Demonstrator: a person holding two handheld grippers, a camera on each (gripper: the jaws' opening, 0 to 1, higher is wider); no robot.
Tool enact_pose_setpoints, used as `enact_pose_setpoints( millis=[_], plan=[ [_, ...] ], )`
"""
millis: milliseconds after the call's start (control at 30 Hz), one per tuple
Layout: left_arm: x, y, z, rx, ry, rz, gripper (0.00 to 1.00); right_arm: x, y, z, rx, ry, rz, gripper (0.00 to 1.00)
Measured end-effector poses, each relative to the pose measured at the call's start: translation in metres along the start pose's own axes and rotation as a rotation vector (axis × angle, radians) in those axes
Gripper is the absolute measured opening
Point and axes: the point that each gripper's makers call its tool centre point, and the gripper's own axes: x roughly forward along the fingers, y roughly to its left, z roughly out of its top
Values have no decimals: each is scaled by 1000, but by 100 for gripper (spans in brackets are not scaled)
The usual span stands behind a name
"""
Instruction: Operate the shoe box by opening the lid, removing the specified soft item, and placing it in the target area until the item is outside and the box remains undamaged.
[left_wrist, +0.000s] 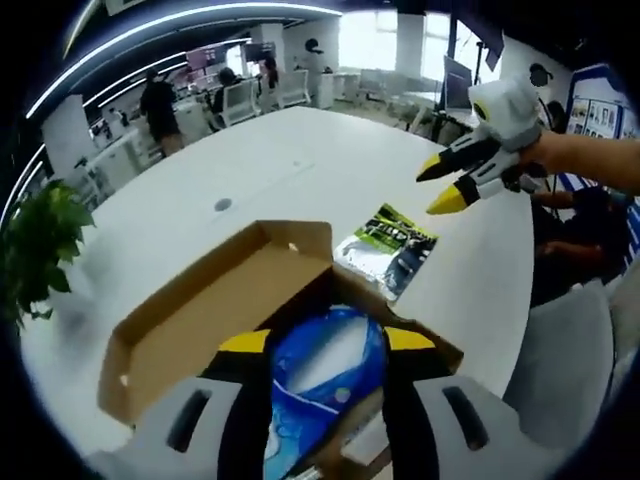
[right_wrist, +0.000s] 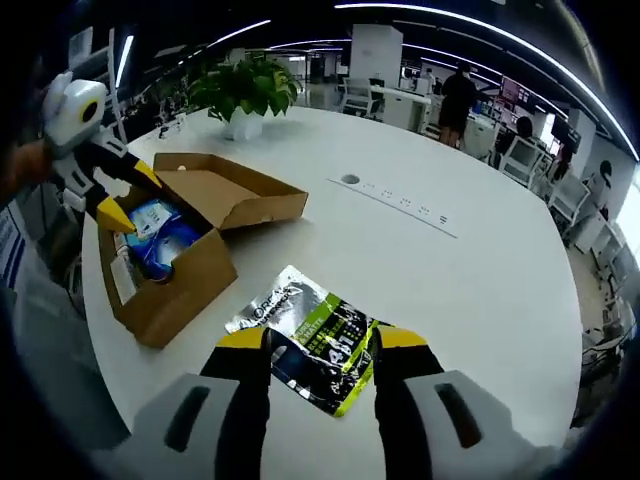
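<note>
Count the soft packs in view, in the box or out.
2: blue pack in the open shoe box, between the left hand-held gripper's jaws; silver-green pack on the table. More may be hidden.

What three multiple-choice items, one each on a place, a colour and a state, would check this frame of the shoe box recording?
1. Where does the silver and green packet lie?
A. inside the box
B. on the white table beside the box
C. in the potted plant

2. What colour is the soft item in the shoe box?
A. blue
B. red
C. black

3. The box lid is:
A. taped shut
B. missing
C. open

Answers: 1 B, the packet rests on bare tabletop; 2 A, blue wrapping shows between the left gripper jaws; 3 C, the flap is folded back.
</note>
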Motion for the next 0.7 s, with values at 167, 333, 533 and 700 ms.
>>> enact_pose_setpoints(
  millis=[167,333,533,700],
  plan=[
    [-13,9,-8,-29,-12,19,47,-1,18,9,-1,-17,31,40],
    [-26,17,-22,-59,-14,39,48,-1,42,21,-12,-36,70,41],
    [-38,28,-36,-89,-18,69,48,6,63,29,-17,-50,108,41],
    [-49,38,-47,-106,-15,94,49,13,80,35,-16,-57,142,41]
  ],
)
